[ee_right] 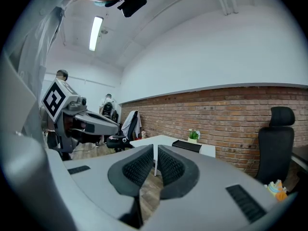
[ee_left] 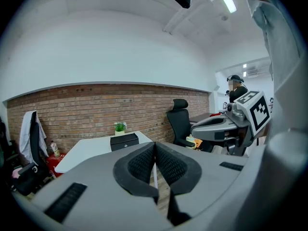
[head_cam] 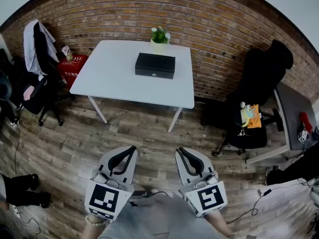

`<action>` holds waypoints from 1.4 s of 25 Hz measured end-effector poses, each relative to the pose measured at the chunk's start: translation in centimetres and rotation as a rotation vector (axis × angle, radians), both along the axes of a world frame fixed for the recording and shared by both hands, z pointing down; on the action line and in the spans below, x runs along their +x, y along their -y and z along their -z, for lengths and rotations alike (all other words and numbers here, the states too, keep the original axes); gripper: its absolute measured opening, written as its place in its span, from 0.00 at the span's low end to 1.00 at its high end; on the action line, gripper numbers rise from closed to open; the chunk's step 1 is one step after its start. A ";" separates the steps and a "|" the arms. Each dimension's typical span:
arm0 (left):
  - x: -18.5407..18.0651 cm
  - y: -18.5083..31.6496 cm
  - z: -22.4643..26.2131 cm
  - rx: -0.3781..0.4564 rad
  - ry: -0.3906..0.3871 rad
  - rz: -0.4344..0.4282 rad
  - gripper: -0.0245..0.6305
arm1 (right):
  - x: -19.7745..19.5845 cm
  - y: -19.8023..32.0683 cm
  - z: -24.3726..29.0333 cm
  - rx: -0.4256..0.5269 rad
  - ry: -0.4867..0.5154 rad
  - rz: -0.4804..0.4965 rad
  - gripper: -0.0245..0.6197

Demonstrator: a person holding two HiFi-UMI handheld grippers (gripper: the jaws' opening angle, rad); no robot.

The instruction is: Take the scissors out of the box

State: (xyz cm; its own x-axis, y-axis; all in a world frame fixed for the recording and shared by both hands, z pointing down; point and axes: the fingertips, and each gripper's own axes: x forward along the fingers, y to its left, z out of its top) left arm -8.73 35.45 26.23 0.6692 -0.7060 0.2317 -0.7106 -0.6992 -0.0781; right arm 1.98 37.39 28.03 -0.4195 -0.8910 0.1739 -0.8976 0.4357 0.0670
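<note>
Fingers [ee_left: 142, 163] of the left gripper [ee_left: 155, 144] are pressing together with nothing between them. Those [ee_right: 137, 166] of the right gripper [ee_right: 155, 148] are sitting all but together, showing only a sliver of a gap, and they too are holding nothing. In the head view both grippers are hanging side by side over the wooden floor [head_cam: 149, 133], well apart from the white table [head_cam: 114, 78]. The black box [head_cam: 155, 65] is resting there near the back edge, just in front of a small potted plant [head_cam: 159, 35].

Judging by this, the step in hand is getting to the table. It is looking wise to come up on the near side, where the small round fitting [head_cam: 154, 74] on the box front is facing. Opening both sets of jaws before reaching the box should help too. One gripper could be steadying the box while the other is raising the lid, so that the box is not sliding on the smooth top.

The scissors are showing in no view; the lid is lying shut, so they are presumably inside. Whether that fitting is a lock or a catch is too small to tell. The person's hands are being cut off by the bottom edge of the head view.
</note>
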 end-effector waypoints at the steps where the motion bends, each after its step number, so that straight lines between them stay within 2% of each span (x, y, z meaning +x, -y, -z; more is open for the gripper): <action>1: 0.2 -0.1 0.1 0.004 -0.002 0.002 0.07 | 0.2 -0.2 0.0 0.002 -0.004 0.004 0.12; 19: 1.5 -1.7 0.0 0.014 0.026 0.018 0.07 | 2.3 -2.3 -1.0 -0.015 0.017 -0.007 0.12; 25: 1.6 -0.3 -0.1 0.025 0.028 0.003 0.07 | 2.5 -1.0 -1.2 -0.015 0.019 -0.022 0.12; 35: 0.7 4.8 -0.3 0.022 0.016 -0.020 0.07 | 1.2 3.7 -1.0 0.002 0.011 -0.047 0.12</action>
